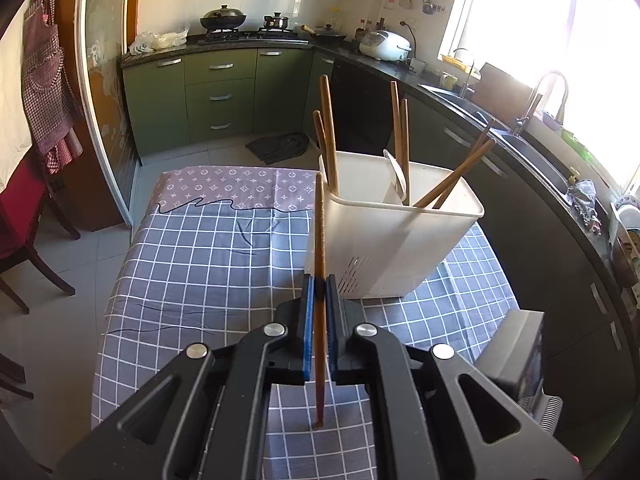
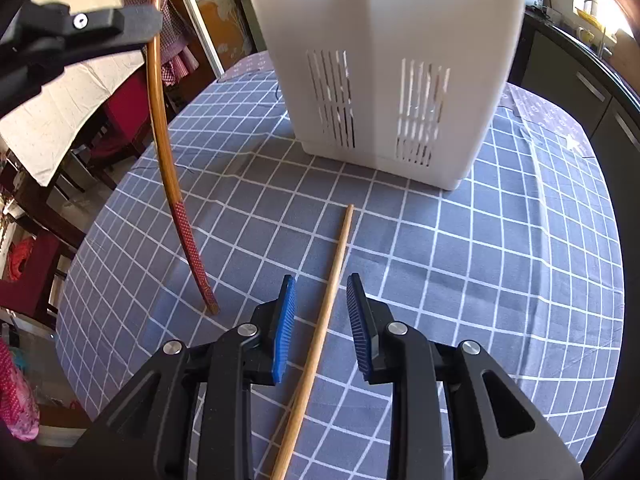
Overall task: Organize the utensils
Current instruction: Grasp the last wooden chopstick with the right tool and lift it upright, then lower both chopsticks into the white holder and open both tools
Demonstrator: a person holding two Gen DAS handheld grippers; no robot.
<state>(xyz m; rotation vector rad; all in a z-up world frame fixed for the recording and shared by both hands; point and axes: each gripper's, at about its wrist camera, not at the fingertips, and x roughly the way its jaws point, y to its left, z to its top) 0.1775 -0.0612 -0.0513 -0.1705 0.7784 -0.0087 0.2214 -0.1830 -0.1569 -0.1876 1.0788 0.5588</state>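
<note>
My left gripper (image 1: 319, 280) is shut on a dark brown chopstick (image 1: 320, 224), which it holds nearly upright with the lower tip just above the tablecloth. In the right wrist view that chopstick (image 2: 164, 152) shows a red patterned lower end and hangs from the left gripper (image 2: 136, 24) at the upper left. A white slotted utensil holder (image 1: 392, 248) stands just beyond, holding several brown chopsticks (image 1: 330, 136) and a white spoon (image 1: 398, 178). My right gripper (image 2: 321, 280) is open, low over a pale wooden chopstick (image 2: 343, 232) that lies flat between its fingers, untouched. The holder (image 2: 384, 20) rises ahead.
The table wears a grey-blue checked cloth (image 1: 200, 260), with a purple patterned cloth (image 1: 240, 188) at its far end. Dark wooden chairs (image 1: 24, 248) stand to the left. A black box-like object (image 1: 516, 352) sits by the right edge, with the dark kitchen counter (image 1: 560, 184) beyond.
</note>
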